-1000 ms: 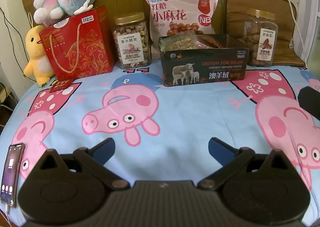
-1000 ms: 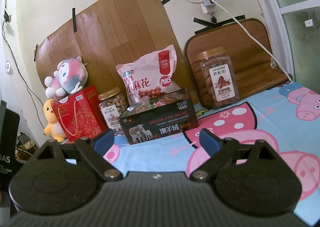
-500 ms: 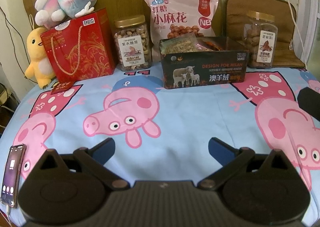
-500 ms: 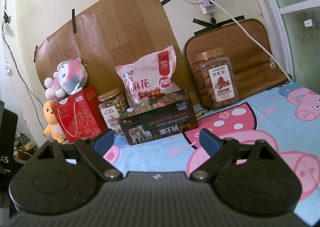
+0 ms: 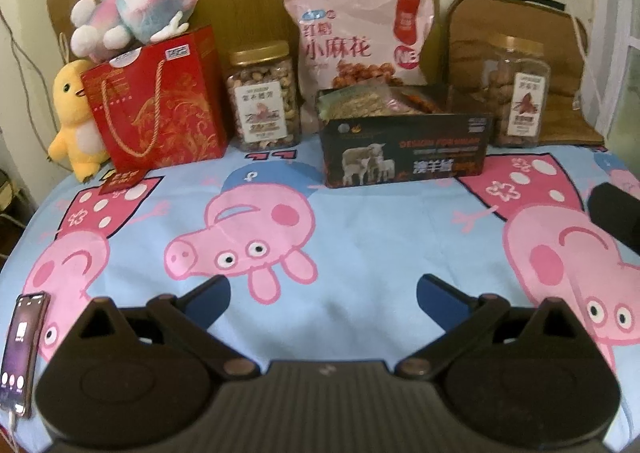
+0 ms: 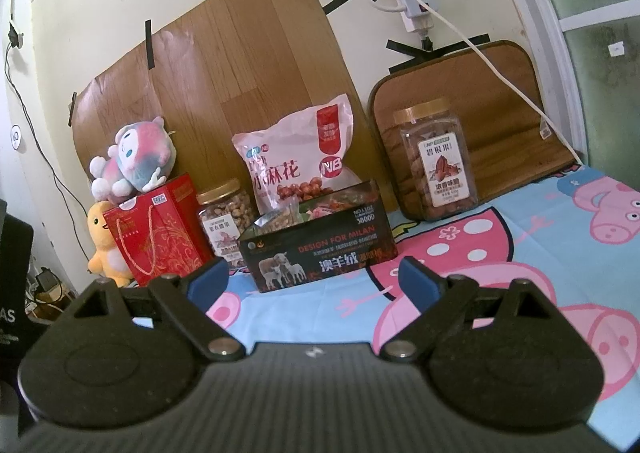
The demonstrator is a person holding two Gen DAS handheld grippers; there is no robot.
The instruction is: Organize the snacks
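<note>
The left gripper (image 5: 323, 289) hovers above the cartoon-print bench (image 5: 360, 221), fingers spread wide and holding nothing. The right gripper (image 6: 314, 273) does likewise. The dark box (image 5: 406, 149) of snack packets sits at 12 o'clock, the pink bag (image 5: 360, 41) behind it, one jar (image 5: 262, 95) at 11 o'clock and another jar (image 5: 520, 93) at 1 o'clock.

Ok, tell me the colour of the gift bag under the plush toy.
Red with gold swirls, clearest in the left wrist view: gift bag.

The cartoon-pig bed sheet (image 5: 360, 221) carries a dark snack box (image 5: 404, 153); left of the box stand a nut jar (image 5: 264, 101) and red gift bag (image 5: 156, 101), right a pecan jar (image 5: 520, 93).
</note>
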